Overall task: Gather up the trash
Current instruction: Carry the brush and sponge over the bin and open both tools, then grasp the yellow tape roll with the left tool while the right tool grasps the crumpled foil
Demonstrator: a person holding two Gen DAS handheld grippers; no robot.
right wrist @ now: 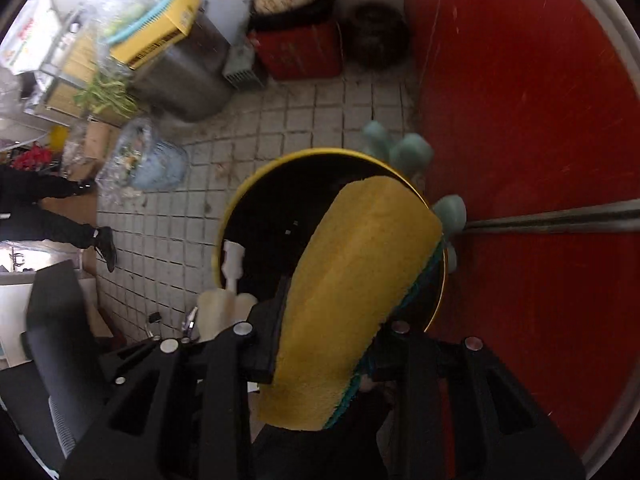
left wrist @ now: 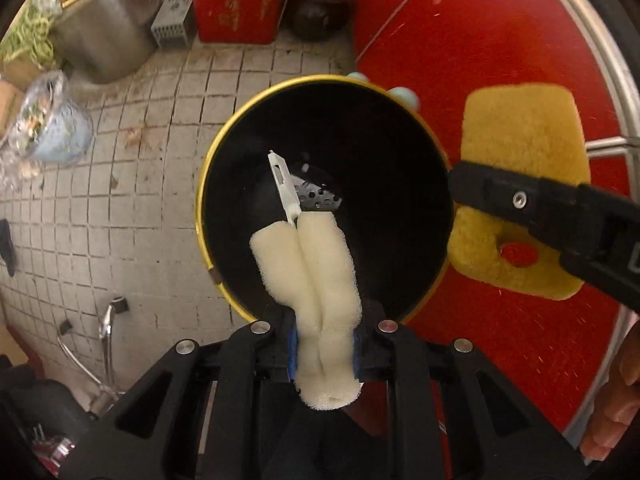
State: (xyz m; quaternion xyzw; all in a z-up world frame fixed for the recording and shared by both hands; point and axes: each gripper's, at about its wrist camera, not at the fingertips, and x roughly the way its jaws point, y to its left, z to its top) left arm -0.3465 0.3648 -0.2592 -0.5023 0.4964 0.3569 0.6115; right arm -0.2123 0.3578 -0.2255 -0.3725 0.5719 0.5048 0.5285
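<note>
Both hands are at the drop-off step: the left tongs (left wrist: 325, 344) clamp a white foam brush head (left wrist: 310, 280) and the right tongs (right wrist: 324, 344) a yellow sponge (right wrist: 352, 280) directly over the black bin (left wrist: 380, 140), so next should come releasing each.

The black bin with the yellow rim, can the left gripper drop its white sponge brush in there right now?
Probably yes. The left gripper holds the white sponge brush directly above the bin, whose mouth is open, and the yellow sponge sits off to the side.
</note>
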